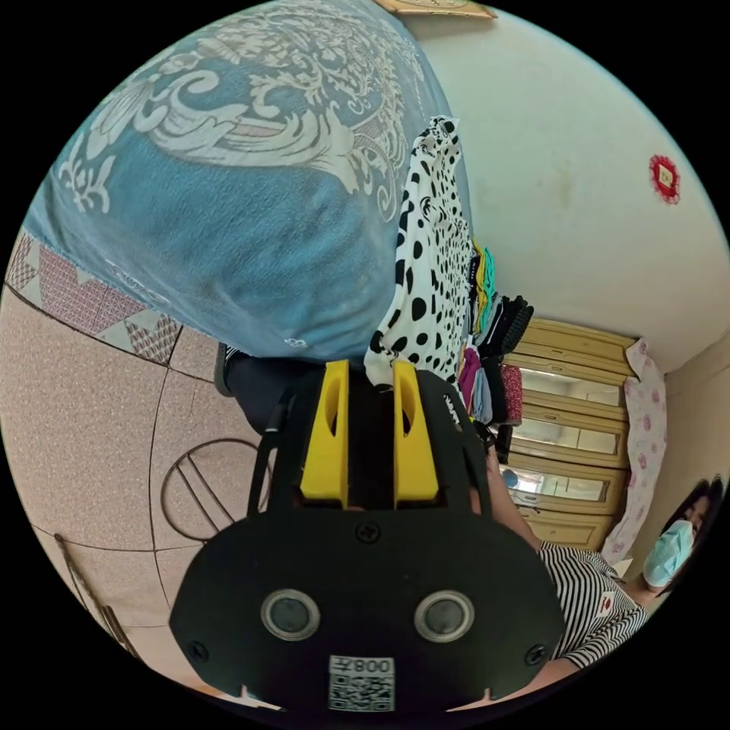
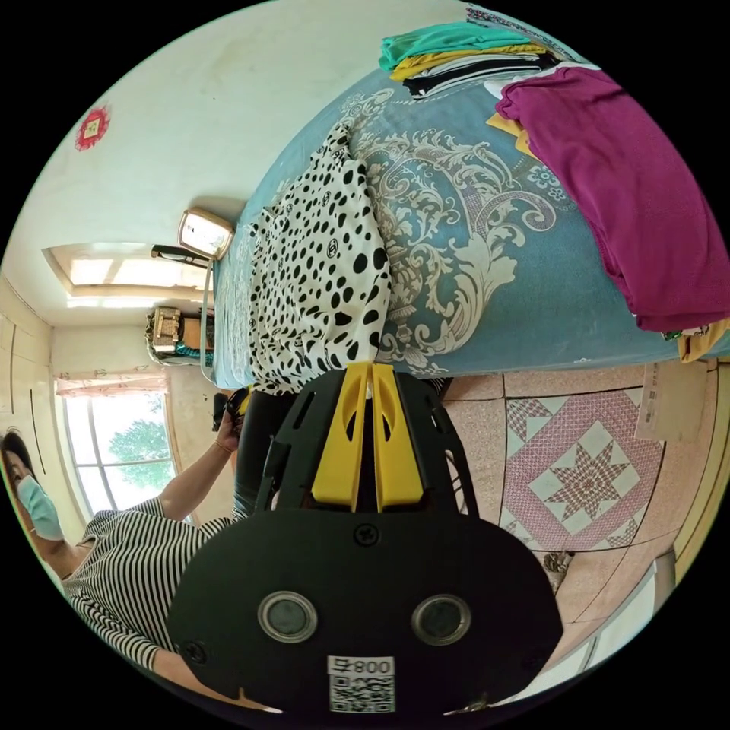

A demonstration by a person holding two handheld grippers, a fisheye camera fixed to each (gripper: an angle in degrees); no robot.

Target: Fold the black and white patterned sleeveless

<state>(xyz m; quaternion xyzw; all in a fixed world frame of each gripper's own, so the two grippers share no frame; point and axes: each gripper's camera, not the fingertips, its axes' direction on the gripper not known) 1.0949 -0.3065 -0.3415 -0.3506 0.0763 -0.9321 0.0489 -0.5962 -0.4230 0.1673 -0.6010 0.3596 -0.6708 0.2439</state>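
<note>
**Both grippers at the hem of the spotted top**

Nearest the lens in the right gripper view is the right gripper (image 2: 370, 369), its yellow jaws pressed nearly together with a sliver of white cloth caught between the tips: it is clenched on the edge of the black and white patterned sleeveless top (image 2: 319, 266). From there the top runs toward 11 o'clock across the blue bedspread (image 2: 471, 228) with its pale scroll pattern. At 2 o'clock lies a magenta garment (image 2: 631, 190), and at 12 o'clock a small stack of folded clothes (image 2: 456, 53).

In the left gripper view the left gripper (image 1: 370, 372) stands with a clear gap between its jaws. The top's (image 1: 430, 258) lower edge hangs just at the right-hand jaw tip, but whether the cloth is pinched I cannot tell. A heap of coloured clothes (image 1: 494, 327) sits at 2 o'clock, a wooden dresser (image 1: 570, 449) at 4 o'clock, and the person's striped sleeve (image 1: 593, 601) lower right.

The fabric looks thin, light and limp, likely a little slippery; it drapes and bunches rather than holding shape. Best taken at hem corners or shoulder seams, kept taut between both grippers so the fold lands flat.
</note>
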